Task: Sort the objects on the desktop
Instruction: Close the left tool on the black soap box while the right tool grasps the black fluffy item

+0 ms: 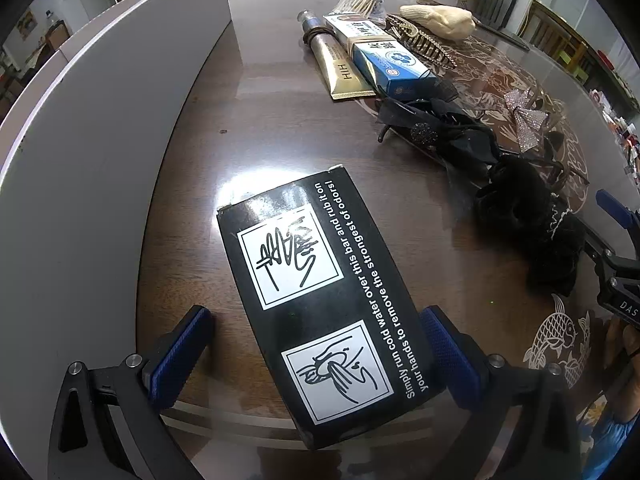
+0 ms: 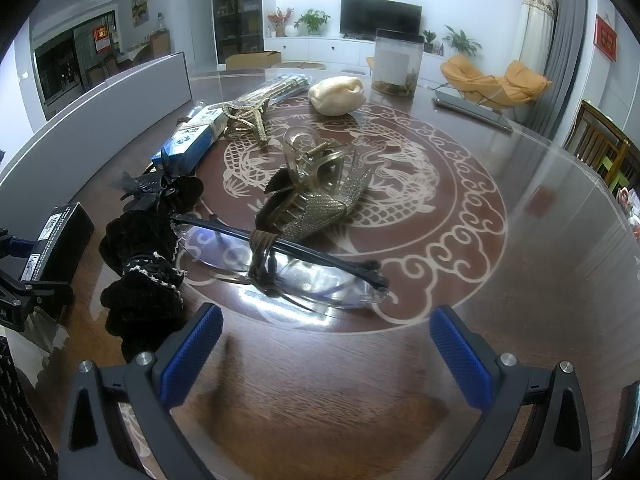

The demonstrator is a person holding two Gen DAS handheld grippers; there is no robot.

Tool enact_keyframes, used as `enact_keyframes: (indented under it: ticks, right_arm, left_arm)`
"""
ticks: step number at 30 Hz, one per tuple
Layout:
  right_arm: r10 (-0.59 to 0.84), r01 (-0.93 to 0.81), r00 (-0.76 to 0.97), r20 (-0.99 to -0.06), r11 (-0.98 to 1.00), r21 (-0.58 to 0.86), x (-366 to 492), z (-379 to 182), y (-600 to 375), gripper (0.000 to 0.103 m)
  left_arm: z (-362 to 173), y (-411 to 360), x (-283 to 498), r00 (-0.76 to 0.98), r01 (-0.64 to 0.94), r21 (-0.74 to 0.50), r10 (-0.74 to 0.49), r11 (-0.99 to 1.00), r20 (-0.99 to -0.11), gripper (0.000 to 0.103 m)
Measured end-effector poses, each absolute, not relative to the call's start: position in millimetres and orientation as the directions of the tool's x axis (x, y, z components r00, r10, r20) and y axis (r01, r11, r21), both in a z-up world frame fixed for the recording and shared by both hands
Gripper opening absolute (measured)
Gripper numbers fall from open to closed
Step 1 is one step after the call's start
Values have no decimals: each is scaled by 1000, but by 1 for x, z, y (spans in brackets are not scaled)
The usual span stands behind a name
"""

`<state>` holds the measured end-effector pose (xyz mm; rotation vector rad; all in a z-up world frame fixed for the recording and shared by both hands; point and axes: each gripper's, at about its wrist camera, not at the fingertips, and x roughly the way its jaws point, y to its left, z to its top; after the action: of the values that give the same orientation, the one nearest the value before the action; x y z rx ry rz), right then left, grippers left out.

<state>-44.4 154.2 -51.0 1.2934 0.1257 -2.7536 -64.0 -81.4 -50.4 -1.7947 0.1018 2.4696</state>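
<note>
The black box [image 1: 320, 304] lies flat on the bench [image 1: 280, 120], its long axis running from the near edge away and slightly leftward, toward the grey panel [image 1: 100, 160] that stands along the bench's left side. White print on its top reads "Simply run cold water over this bar and rub it on your hands to remove the strongest of odors!", beside two line drawings of hands. The left claw [image 1: 316, 352] stands spread wide, its blue pads on either side of the box's near end; the right pad is close against the box's edge, the left one clear of it. Farther back lie a gold tube [image 1: 340, 68] marked "HIH" and a blue-and-white carton [image 1: 396, 66]. The right claw [image 2: 326, 356] is open and empty over bare bench, glasses [image 2: 280, 256] just beyond its tips, a black scrunchie [image 2: 140, 272] to their left.
</note>
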Motion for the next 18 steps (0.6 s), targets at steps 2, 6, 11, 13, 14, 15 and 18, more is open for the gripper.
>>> enact_keyframes:
  ticks: [2,6,11,13,14,15,18]
  right_arm:
    - [-55,123,-634,-771,-992,-31,-44,-51,154,103]
    - [-55,122,-635,-771,-992,-30,-44,-51,154,103]
    - [-56,120,-634,-771,-992,-27,-45,-50,155,103]
    - [-56,120,-635,-771,-992,-27,-45,-50,155,103]
    - [-56,120,-635,-771,-992,-27,-45,-50,154,103]
    - [-56,120,-635,-771,-992,-27,-45,-50,155,103]
    - [-55,120,-634,-771,-992,-27,-45,-50,155,103]
  left_arm:
    - [-50,-81,-66,-308,-109,3,31,-994,-951,103]
    - [-50,-80,-69,-312,-107,3,31,-994,-949,103]
    - [-51,-79,-74,-317,-107,2,32,-994,-948,103]
    - [-51,-78,-75,-318,-107,2,32,-994,-947,103]
    - [-51,-78,-77,-319,-107,2,33,-994,-947,103]
    - [-51,-78,-75,-319,-107,2,33,-994,-947,103]
    - [-51,-79,-70,-319,-107,1,33,-994,-947,103]
